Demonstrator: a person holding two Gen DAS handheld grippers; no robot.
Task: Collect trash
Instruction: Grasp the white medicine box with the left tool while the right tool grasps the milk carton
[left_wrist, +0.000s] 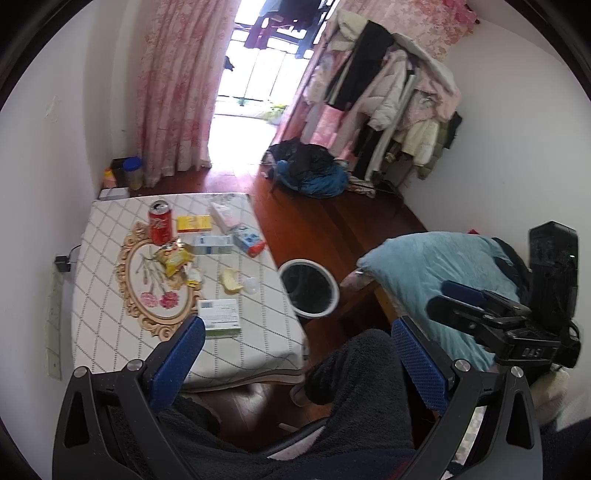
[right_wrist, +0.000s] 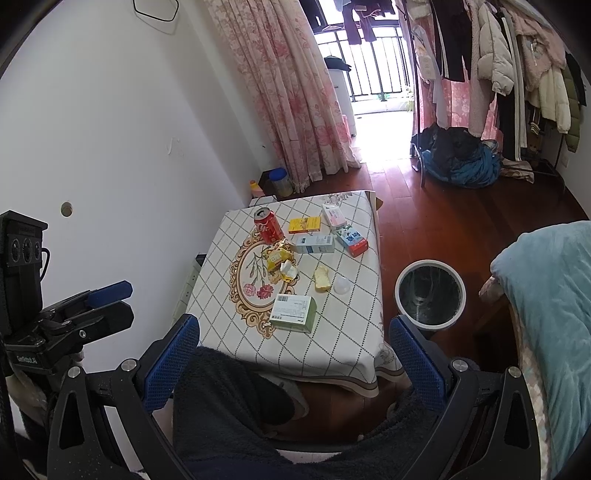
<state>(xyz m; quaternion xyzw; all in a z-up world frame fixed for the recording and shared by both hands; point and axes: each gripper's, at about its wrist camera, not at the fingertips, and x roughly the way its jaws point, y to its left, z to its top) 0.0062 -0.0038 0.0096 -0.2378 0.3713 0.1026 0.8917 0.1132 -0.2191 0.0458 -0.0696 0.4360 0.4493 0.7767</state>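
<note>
A small table with a checked cloth holds trash: a red can, a yellow box, a white-blue box, a milk carton, a yellow wrapper, a peel and a green-white box. A white-rimmed bin stands right of the table. My left gripper and right gripper are open, empty, held back above my lap.
A bed with a teal blanket is at the right. A clothes rack and a clothes pile stand beyond on the wooden floor. Jars sit in the wall corner.
</note>
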